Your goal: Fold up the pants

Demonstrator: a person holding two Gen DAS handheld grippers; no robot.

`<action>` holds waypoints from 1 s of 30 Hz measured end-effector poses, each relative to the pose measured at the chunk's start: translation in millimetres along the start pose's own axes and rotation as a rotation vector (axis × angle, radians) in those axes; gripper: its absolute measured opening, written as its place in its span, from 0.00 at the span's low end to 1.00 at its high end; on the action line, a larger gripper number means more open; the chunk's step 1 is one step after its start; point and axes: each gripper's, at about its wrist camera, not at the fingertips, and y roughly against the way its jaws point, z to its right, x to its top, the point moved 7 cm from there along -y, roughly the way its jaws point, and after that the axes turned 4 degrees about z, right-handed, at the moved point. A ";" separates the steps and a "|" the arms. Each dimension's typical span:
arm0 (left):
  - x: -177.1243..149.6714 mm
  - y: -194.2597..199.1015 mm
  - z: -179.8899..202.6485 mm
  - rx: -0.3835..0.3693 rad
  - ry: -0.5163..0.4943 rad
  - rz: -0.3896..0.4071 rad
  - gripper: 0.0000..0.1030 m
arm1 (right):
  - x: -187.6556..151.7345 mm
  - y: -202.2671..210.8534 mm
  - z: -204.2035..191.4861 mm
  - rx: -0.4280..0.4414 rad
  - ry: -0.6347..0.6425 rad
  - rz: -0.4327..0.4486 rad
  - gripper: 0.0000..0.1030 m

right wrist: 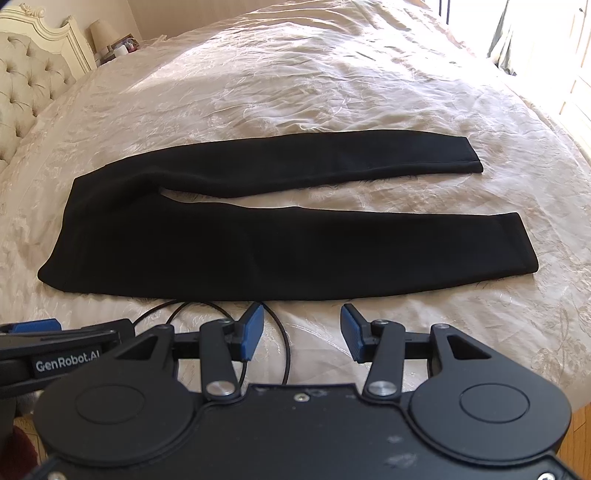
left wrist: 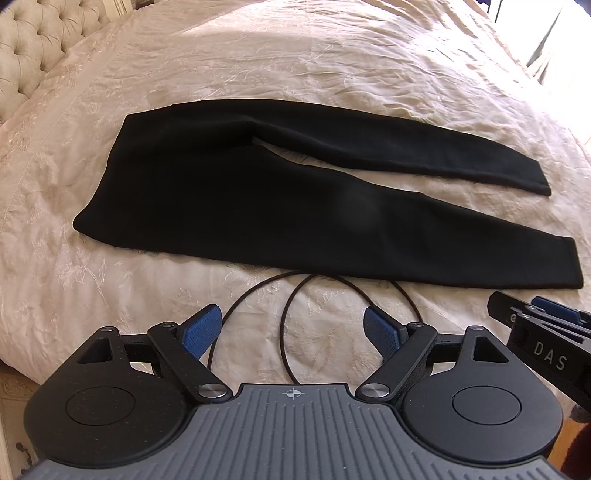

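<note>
Black pants [left wrist: 258, 206] [right wrist: 236, 243] lie flat on the cream bedspread, waist to the left, both legs running right with a gap between them. My left gripper [left wrist: 291, 330] hovers over the bed just short of the near leg, open, blue pads wide apart with nothing between them. My right gripper [right wrist: 301, 330] hangs beside it to the right, also open and empty, near the same leg's lower edge. Each gripper shows at the edge of the other's view: the right gripper [left wrist: 535, 314] and the left gripper [right wrist: 44, 328].
A thin black cable [left wrist: 288, 325] [right wrist: 280, 354] loops on the bedspread [left wrist: 332, 66] between the grippers and the pants. A tufted headboard [left wrist: 33, 40] [right wrist: 29, 85] stands at the far left, with a lamp [right wrist: 101, 33] behind. Bright curtains [right wrist: 546, 33] are at the far right.
</note>
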 end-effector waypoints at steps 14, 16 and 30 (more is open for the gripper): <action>2.3 11.3 -18.0 0.026 0.063 0.092 0.78 | -4.7 -10.2 -2.3 0.050 -0.021 -0.046 0.48; -0.1 12.3 -24.0 0.037 0.067 0.102 0.78 | -6.6 -13.4 -6.1 0.060 -0.020 -0.055 0.48; -5.5 -33.0 -86.0 0.136 0.010 0.091 0.59 | -11.7 -48.3 -22.6 0.102 -0.058 -0.124 0.47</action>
